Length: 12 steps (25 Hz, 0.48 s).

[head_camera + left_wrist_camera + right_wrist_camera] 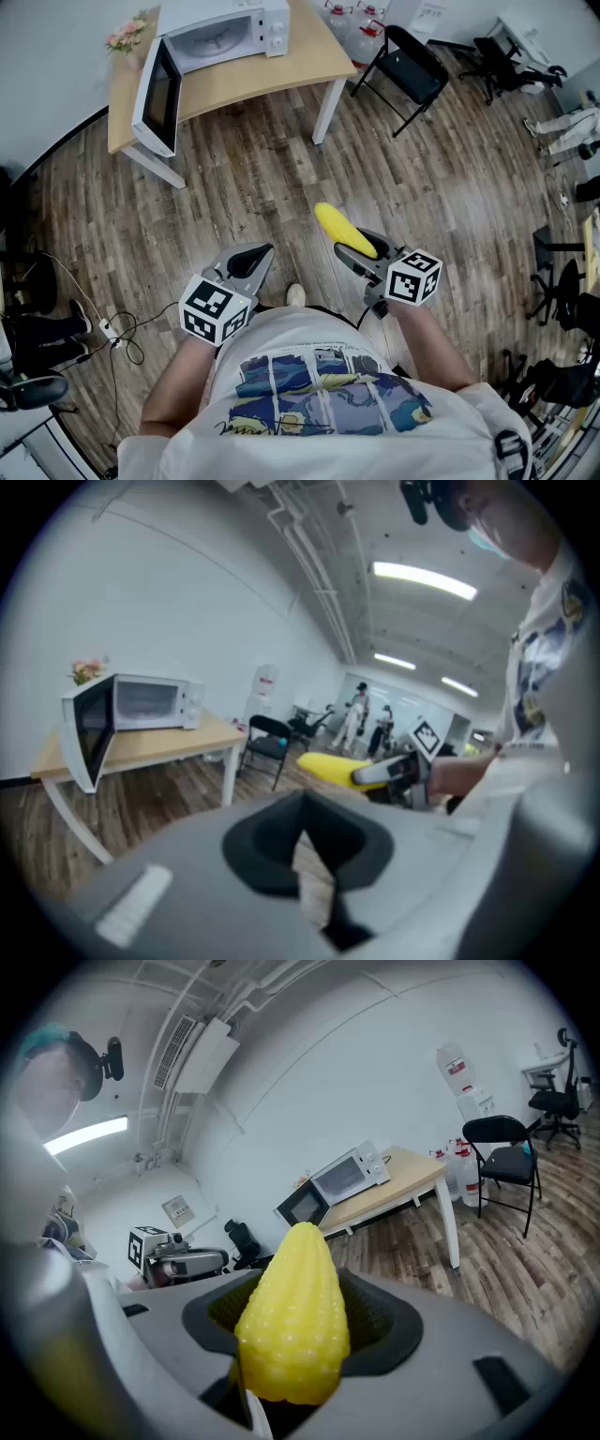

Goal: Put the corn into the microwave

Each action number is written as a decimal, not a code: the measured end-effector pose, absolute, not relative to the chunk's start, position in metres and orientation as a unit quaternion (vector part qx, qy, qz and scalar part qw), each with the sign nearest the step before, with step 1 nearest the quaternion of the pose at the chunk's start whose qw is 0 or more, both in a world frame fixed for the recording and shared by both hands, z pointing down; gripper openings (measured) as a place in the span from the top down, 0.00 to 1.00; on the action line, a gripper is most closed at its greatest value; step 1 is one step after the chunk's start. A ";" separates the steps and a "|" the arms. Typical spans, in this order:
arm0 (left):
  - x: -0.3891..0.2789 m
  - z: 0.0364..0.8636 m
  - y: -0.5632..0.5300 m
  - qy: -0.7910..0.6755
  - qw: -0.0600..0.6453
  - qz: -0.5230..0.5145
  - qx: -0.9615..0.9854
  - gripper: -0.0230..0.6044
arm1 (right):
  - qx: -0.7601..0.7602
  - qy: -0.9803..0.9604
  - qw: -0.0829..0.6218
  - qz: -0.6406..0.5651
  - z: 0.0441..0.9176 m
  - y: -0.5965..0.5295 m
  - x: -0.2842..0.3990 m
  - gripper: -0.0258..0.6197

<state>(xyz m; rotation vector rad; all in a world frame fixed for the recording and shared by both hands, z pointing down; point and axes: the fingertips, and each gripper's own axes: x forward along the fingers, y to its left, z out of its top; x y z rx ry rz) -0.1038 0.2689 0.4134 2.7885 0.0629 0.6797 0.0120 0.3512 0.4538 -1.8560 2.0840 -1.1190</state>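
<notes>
My right claw (360,255) is clamped on the corn (292,1324). The jaws stand wide around its thick end, and the pointed tip sticks out ahead of them, toward the microwave (225,32). The corn is in the air, well short of the microwave and lower than it, over the wood floor (441,178).

My left claw (305,844) is empty. Its dark pads are drawn together, with only a thin slit of floor showing between them. It hangs just beside the right claw, equally far from the microwave.

The microwave sits on a pale table (281,67), and its door (157,94) is swung fully open toward the table's near edge. Some pink flowers (125,35) stand to the microwave's left on the same table. To the microwave's right, past the table's end, is a black folding chair (409,67), with water jugs (362,34) behind it by the wall.
</notes>
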 end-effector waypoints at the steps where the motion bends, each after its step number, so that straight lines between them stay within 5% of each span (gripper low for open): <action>1: -0.101 0.413 0.273 0.022 0.132 0.235 0.963 0.95 | -0.616 0.692 0.067 -0.370 0.454 0.355 0.015 0.56; 12: -0.084 0.421 0.267 0.011 0.147 0.244 0.958 0.95 | -0.617 0.689 0.062 -0.375 0.466 0.349 0.048 0.56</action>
